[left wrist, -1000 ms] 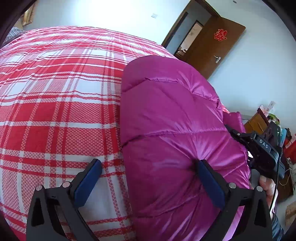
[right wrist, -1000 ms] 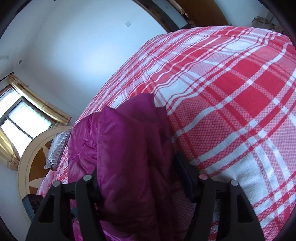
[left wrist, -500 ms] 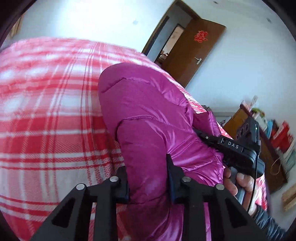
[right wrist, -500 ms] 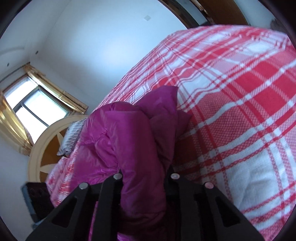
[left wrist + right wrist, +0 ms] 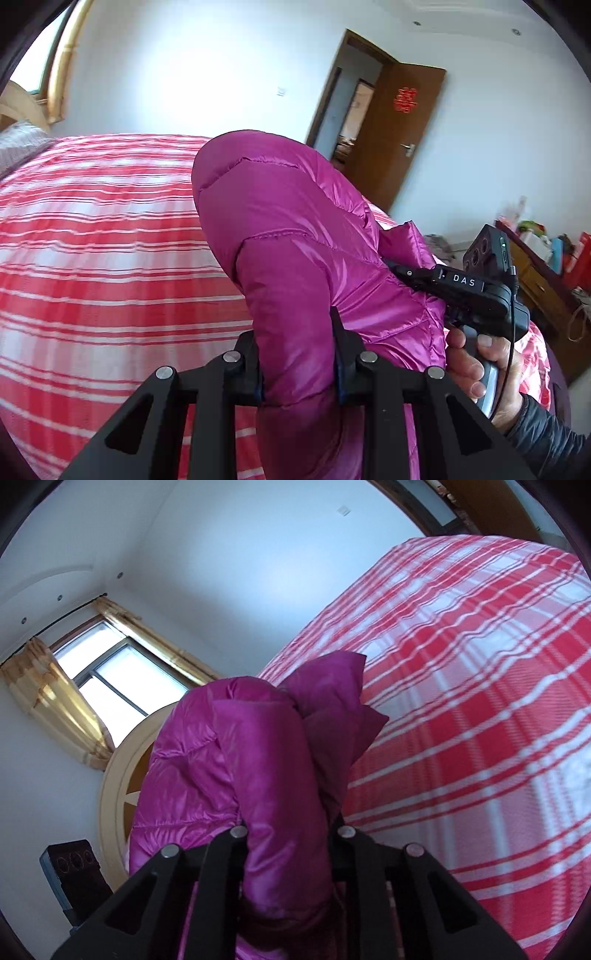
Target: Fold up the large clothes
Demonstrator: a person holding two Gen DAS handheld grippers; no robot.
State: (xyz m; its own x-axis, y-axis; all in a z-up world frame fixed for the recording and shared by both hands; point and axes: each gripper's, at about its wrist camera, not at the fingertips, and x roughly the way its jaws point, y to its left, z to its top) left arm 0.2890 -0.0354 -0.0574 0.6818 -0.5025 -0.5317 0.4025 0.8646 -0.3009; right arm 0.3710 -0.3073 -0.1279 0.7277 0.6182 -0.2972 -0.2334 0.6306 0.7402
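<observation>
Both grippers clamp the magenta down jacket (image 5: 295, 258), which is bunched up and lifted above the red-and-white plaid bedspread (image 5: 110, 258). Left gripper (image 5: 297, 363) has its jaws closed tight on a thick quilted fold, fabric bulging out above and hanging down below the fingers. Right gripper (image 5: 290, 849) likewise pinches a puffy fold of the same jacket (image 5: 240, 757), jaws squeezed in on the padding; a darker purple lining part (image 5: 332, 716) sticks up beside the shiny shell. From the left wrist view the right gripper's body (image 5: 469, 291), marked DAS, shows pressed into the jacket's far side, with the person's right hand (image 5: 480, 365) wrapped round its handle and a dark sleeve cuff below. No containers hold anything visible here. Around: bedspread covers the whole bed under the jacket; a brown wooden door (image 5: 399, 133) with a red paper cutout stands open at the white wall; a wooden cabinet (image 5: 543, 280) with cluttered colourful items on top sits at right, too blurred to name. Right wrist view shows a window (image 5: 110, 672) with yellow curtains (image 5: 55, 709), a rounded cream headboard (image 5: 118, 775), and a dark device (image 5: 74, 875) low left, unclear what. Jacket blocks most of the bed's middle in both views.
</observation>
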